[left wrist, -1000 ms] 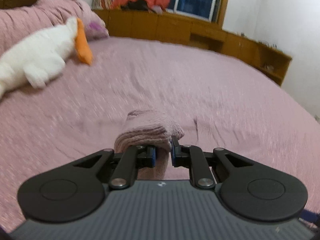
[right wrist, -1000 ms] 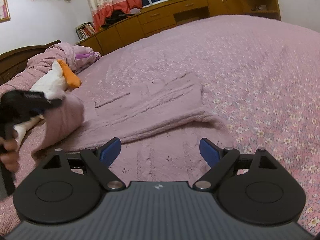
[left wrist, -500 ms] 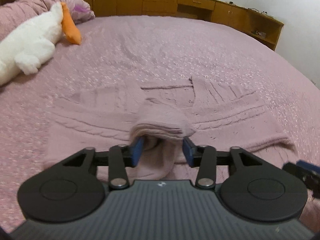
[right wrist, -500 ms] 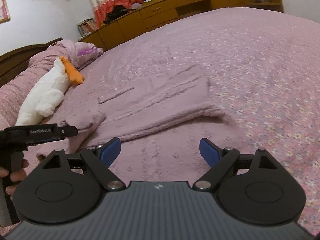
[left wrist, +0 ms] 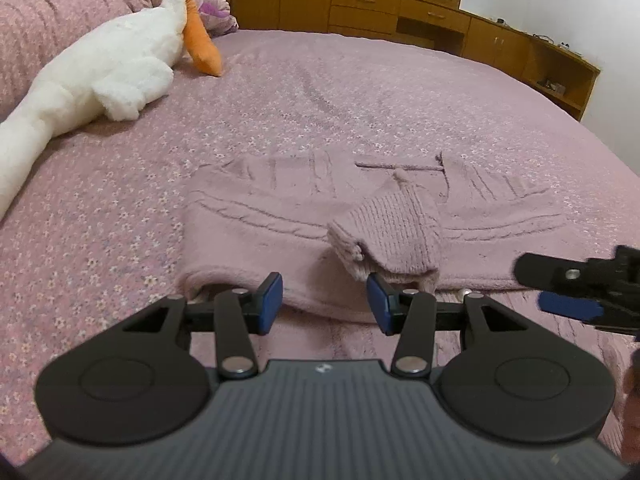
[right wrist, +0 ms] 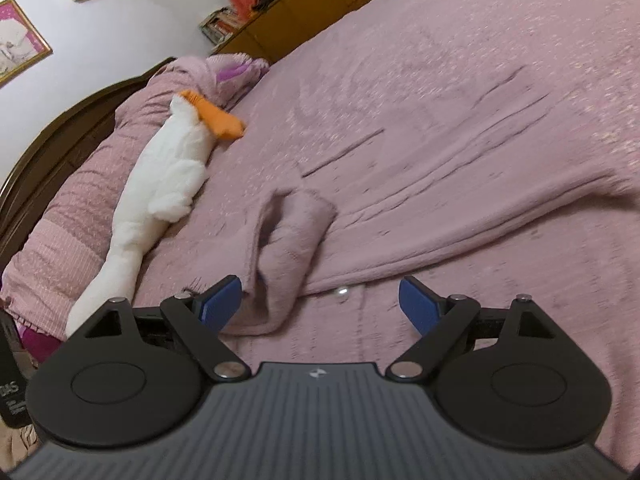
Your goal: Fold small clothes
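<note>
A mauve knitted sweater (left wrist: 256, 220) lies flat on the pink bed, and also shows in the right wrist view (right wrist: 460, 184). One sleeve (left wrist: 392, 232) lies folded over its front; in the right wrist view this sleeve (right wrist: 288, 240) is a bunched fold. My left gripper (left wrist: 324, 300) is open and empty, just in front of the sweater's near edge. My right gripper (right wrist: 320, 300) is open and empty, its left pad beside the sleeve fold. It also shows at the right edge of the left wrist view (left wrist: 580, 280).
A white plush goose (left wrist: 100, 76) with an orange beak lies at the left of the bed, also in the right wrist view (right wrist: 160, 196). Pink pillows (left wrist: 48, 12) lie behind it. Wooden cabinets (left wrist: 400, 12) line the far wall.
My left gripper opened and let go of the sleeve, which now lies on the sweater's front. The right gripper moved closer to the sleeve fold and stayed open.
</note>
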`<state>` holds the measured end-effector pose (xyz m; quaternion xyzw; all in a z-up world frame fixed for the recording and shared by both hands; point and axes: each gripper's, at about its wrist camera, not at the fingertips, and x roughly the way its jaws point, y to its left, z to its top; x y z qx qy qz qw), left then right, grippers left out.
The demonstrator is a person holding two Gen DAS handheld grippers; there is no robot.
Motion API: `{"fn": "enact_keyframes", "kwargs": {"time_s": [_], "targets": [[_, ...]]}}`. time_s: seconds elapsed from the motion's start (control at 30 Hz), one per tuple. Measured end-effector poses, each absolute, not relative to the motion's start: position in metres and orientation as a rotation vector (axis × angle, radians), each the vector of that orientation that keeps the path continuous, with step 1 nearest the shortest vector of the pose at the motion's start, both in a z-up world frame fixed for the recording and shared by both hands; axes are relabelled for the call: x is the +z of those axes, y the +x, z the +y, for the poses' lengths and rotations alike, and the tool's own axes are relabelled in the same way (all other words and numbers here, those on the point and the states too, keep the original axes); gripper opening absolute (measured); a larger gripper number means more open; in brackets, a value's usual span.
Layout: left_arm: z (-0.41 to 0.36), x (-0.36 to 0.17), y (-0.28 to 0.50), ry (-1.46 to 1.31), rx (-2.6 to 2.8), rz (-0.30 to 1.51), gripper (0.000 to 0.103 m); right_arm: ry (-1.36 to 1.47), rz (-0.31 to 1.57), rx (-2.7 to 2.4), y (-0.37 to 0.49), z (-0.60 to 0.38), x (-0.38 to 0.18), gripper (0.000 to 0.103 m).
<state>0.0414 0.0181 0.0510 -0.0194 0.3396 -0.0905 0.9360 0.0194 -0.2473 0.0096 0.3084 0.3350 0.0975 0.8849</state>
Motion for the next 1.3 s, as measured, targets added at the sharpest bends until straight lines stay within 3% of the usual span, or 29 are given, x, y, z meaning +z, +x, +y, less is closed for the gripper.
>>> {"fn": "enact_keyframes", "kwargs": {"time_s": [0.6, 1.0, 1.1, 1.17, 1.23, 1.3], "targets": [[0.054, 0.066, 0.029, -0.081, -0.138, 0.674, 0.049, 0.823, 0.734, 0.338, 0.040, -0.191, 0.006, 0.088], [0.085, 0.062, 0.029, -0.113, -0.059, 0.689, 0.049, 0.708, 0.773, 0.299, 0.093, -0.132, -0.005, 0.073], [0.085, 0.063, 0.029, -0.110, -0.058, 0.679, 0.049, 0.764, 0.835, 0.298, 0.108, -0.130, -0.019, 0.046], [0.086, 0.063, 0.031, -0.112, -0.061, 0.672, 0.049, 0.767, 0.855, 0.316, 0.113, -0.131, -0.021, 0.022], [0.087, 0.063, 0.032, -0.117, -0.069, 0.668, 0.049, 0.756, 0.854, 0.367, 0.115, -0.134, -0.018, 0.012], [0.087, 0.062, 0.033, -0.122, -0.073, 0.667, 0.049, 0.729, 0.840, 0.398, 0.115, -0.138, -0.008, 0.008]]}}
